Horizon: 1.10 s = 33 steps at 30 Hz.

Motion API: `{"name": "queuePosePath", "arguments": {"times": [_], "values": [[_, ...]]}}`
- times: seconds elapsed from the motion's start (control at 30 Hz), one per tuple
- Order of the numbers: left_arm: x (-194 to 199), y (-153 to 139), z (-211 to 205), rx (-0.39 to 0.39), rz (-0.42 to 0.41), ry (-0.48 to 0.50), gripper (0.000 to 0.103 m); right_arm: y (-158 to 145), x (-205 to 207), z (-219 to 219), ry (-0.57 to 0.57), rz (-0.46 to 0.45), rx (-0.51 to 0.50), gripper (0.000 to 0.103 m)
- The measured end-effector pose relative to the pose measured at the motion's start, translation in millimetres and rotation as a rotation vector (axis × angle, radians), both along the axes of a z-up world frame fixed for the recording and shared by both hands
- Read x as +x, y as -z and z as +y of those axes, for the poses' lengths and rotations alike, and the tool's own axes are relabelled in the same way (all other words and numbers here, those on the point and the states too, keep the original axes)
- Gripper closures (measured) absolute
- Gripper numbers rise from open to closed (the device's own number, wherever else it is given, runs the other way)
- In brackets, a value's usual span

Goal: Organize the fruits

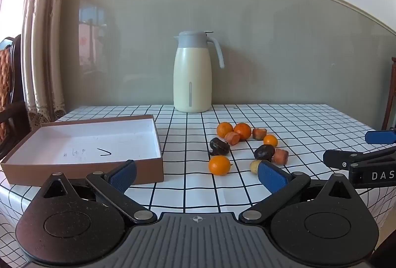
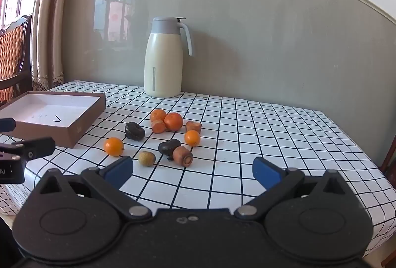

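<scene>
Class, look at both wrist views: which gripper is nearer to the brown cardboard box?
Left. The left gripper hovers open just beside the cardboard box's near corner. The right gripper is farther off on the table, past the scattered fruit.

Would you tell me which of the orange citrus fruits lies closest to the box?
The lone orange fruit at the cluster's near left, just off the box corner; the other three sit farther right.

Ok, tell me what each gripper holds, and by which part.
Nothing. The left gripper and right gripper are both open and empty; the fruits lie on the table.
</scene>
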<state>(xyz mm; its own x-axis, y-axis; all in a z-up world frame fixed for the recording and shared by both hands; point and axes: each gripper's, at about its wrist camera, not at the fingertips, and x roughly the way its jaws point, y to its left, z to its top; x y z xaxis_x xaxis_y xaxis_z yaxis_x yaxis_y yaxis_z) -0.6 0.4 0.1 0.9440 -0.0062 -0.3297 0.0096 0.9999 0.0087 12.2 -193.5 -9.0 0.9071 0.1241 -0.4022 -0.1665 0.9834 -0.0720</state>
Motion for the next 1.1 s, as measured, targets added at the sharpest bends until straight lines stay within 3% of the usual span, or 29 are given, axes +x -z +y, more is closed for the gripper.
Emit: {"name": "queuePosePath", "arguments": {"times": [1.1], "values": [[0.6, 0.3, -3.1, 0.012, 0.009, 0.010, 0.000, -1.1, -1.2, -0.5, 0.000, -0.011, -0.007, 0.006]]}}
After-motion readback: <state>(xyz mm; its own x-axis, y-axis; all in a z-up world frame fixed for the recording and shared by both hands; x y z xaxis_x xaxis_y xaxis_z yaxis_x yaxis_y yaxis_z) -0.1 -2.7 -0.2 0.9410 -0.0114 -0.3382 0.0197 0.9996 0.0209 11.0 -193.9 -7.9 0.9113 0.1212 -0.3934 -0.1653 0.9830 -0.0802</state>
